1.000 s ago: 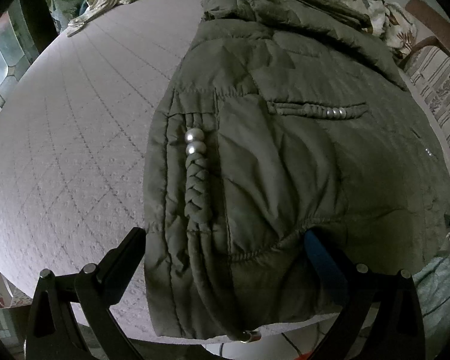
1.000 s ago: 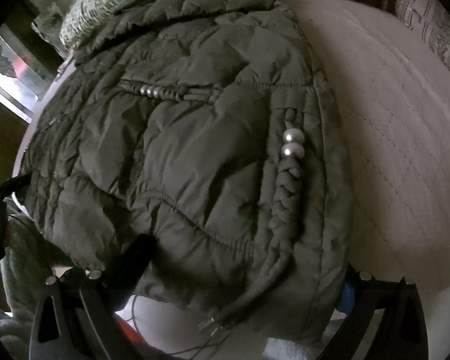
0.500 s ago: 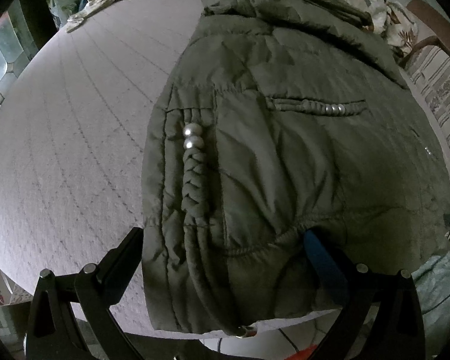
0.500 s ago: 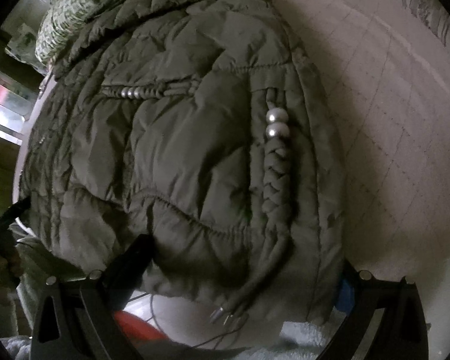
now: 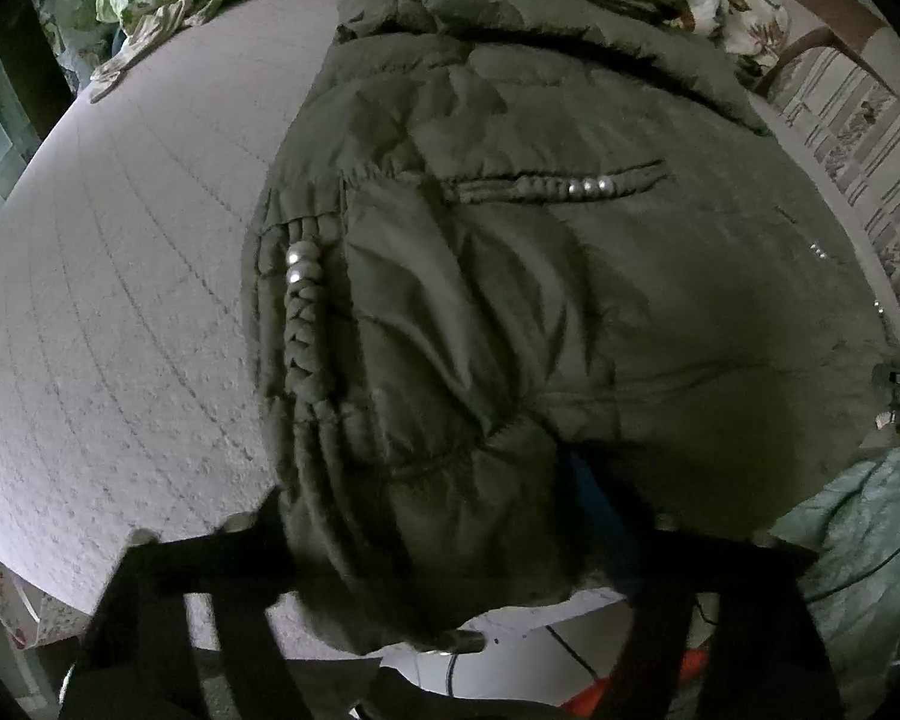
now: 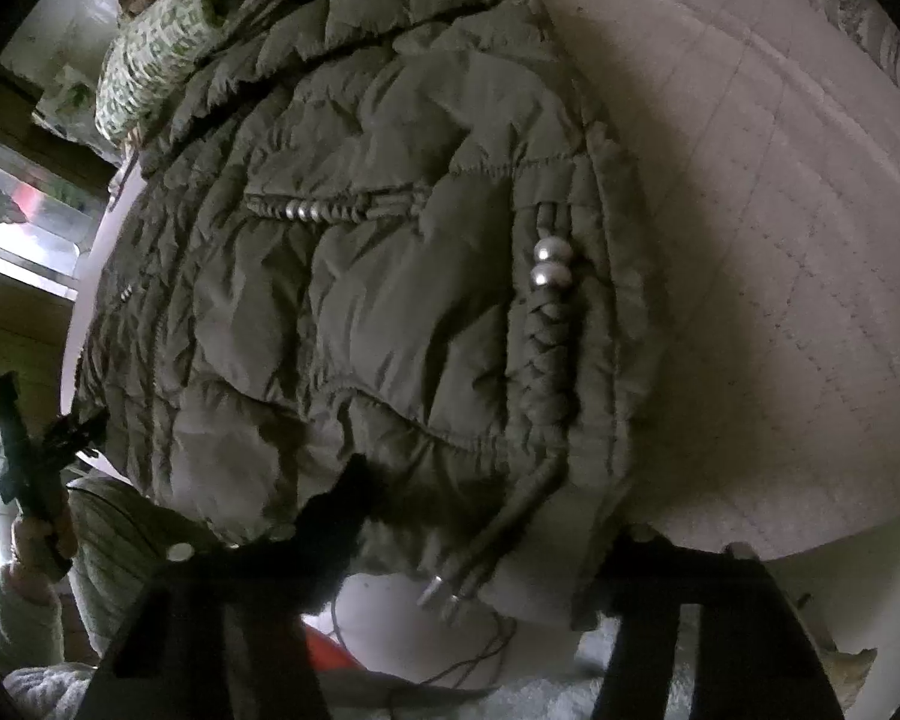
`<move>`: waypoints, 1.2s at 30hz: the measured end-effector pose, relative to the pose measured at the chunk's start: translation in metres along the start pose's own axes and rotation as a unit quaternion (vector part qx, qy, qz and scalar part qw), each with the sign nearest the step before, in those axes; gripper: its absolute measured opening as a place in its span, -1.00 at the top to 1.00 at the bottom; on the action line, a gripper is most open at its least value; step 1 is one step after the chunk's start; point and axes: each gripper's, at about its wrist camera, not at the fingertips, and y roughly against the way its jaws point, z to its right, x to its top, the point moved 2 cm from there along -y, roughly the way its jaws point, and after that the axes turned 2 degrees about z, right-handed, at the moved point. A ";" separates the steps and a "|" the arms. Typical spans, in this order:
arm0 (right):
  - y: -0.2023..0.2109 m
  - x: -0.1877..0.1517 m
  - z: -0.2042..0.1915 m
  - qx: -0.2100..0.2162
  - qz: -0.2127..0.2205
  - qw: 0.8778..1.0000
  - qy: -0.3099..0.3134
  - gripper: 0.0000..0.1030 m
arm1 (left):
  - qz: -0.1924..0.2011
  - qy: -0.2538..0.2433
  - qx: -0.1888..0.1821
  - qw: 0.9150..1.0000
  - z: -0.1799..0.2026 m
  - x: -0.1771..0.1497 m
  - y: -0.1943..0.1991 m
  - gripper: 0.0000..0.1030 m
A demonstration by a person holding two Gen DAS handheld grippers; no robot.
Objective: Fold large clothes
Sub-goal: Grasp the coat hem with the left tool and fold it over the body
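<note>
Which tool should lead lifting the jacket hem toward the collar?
Left, probably: both just closed on the jacket, but the left tool holds hem bunched deeper; cords dangle inside the right tool.

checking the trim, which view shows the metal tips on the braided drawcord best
The right wrist view. The two metal tips of the olive puffer jacket's braided drawcord hang clear below the hem, bright against the pale floor. In the left wrist view only one tip shows, blurred and dark at the hem.
</note>
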 end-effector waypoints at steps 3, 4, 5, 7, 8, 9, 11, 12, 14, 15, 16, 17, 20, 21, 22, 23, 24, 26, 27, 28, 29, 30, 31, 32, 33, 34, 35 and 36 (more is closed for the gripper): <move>0.006 0.000 0.004 0.009 0.008 1.000 -0.002 0.01 | 0.003 0.013 -0.016 1.000 -0.004 0.002 0.005 -0.07; 0.006 0.000 0.002 0.011 0.012 1.000 -0.002 0.06 | 0.004 0.015 -0.018 1.000 -0.005 0.002 0.006 -0.02; 0.009 -0.001 0.003 0.013 0.015 1.000 -0.003 0.12 | 0.007 0.016 -0.020 1.000 -0.005 0.002 0.008 0.07; 0.007 -0.002 0.003 0.018 0.023 1.000 -0.009 0.19 | 0.013 0.015 -0.021 1.000 -0.007 0.003 0.013 0.19; 0.007 -0.002 0.001 0.020 0.026 0.999 -0.011 0.22 | 0.016 0.015 -0.023 1.000 -0.007 0.003 0.015 0.26; 0.011 -0.002 0.008 0.021 0.028 0.999 -0.010 0.24 | 0.017 0.016 -0.025 0.999 -0.007 0.003 0.018 0.31; 0.015 -0.002 0.006 0.019 0.037 0.999 -0.011 0.33 | 0.019 0.017 -0.028 0.999 -0.007 0.003 0.020 0.37; 0.024 -0.003 0.014 0.021 0.040 0.999 -0.011 0.36 | 0.019 0.016 -0.029 0.999 -0.008 0.003 0.021 0.39; 0.028 -0.003 0.014 0.022 0.046 0.999 -0.009 0.40 | 0.022 0.009 -0.025 0.999 -0.005 0.005 0.025 0.44; 0.026 -0.005 0.011 0.021 0.050 0.999 -0.007 0.42 | 0.024 0.007 -0.023 0.999 -0.002 0.007 0.025 0.46; 0.028 -0.005 0.009 0.022 0.053 0.998 -0.005 0.43 | 0.026 0.005 -0.021 0.999 0.000 0.009 0.026 0.47; 0.030 -0.004 0.007 0.022 0.058 0.998 -0.005 0.44 | 0.030 0.003 -0.021 0.999 0.002 0.011 0.029 0.50; 0.038 -0.001 0.001 0.027 0.070 0.997 -0.002 0.47 | 0.035 0.003 -0.023 0.999 -0.001 0.014 0.035 0.54; 0.042 0.000 0.000 0.028 0.074 0.997 -0.001 0.48 | 0.036 0.004 -0.024 0.999 -0.001 0.015 0.038 0.55; 0.046 0.001 -0.002 0.032 0.077 0.997 0.001 0.48 | 0.037 0.004 -0.025 0.999 -0.002 0.017 0.040 0.55; 0.048 0.002 -0.005 0.033 0.078 0.996 0.002 0.48 | 0.039 0.004 -0.027 0.999 -0.002 0.019 0.043 0.55; 0.051 0.003 -0.005 0.034 0.081 0.996 0.003 0.48 | 0.041 0.004 -0.029 0.999 -0.002 0.021 0.045 0.56; 0.057 0.007 -0.007 0.036 0.088 0.995 0.003 0.48 | 0.044 0.005 -0.030 0.999 -0.003 0.025 0.048 0.56; 0.059 0.008 -0.008 0.037 0.090 0.995 0.003 0.48 | 0.046 0.004 -0.029 0.999 -0.003 0.027 0.050 0.56; 0.058 0.012 -0.011 0.037 0.093 0.995 0.003 0.48 | 0.048 0.002 -0.027 0.998 -0.002 0.029 0.051 0.56; 0.061 0.013 -0.012 0.037 0.096 0.995 0.003 0.48 | 0.049 0.001 -0.025 0.998 -0.001 0.031 0.053 0.57; 0.060 0.015 -0.013 0.037 0.097 0.995 0.004 0.48 | 0.051 -0.002 -0.023 0.998 0.000 0.031 0.056 0.57; 0.062 0.017 -0.014 0.038 0.099 0.994 0.005 0.48 | 0.054 -0.004 -0.021 0.998 0.001 0.033 0.058 0.57; 0.061 0.019 -0.016 0.038 0.101 0.994 0.005 0.49 | 0.058 -0.005 -0.019 0.998 0.002 0.036 0.060 0.57; 0.063 0.021 -0.017 0.039 0.103 0.994 0.006 0.49 | 0.061 -0.005 -0.020 0.998 0.003 0.039 0.062 0.57; 0.064 0.024 -0.018 0.039 0.106 0.994 0.007 0.49 | 0.064 -0.006 -0.020 0.998 0.003 0.043 0.065 0.57; 0.066 0.027 -0.020 0.039 0.109 0.993 0.008 0.49 | 0.067 -0.006 -0.019 0.998 0.004 0.045 0.068 0.57; 0.068 0.028 -0.021 0.039 0.110 0.993 0.009 0.49 | 0.071 -0.007 -0.019 0.997 0.005 0.048 0.070 0.58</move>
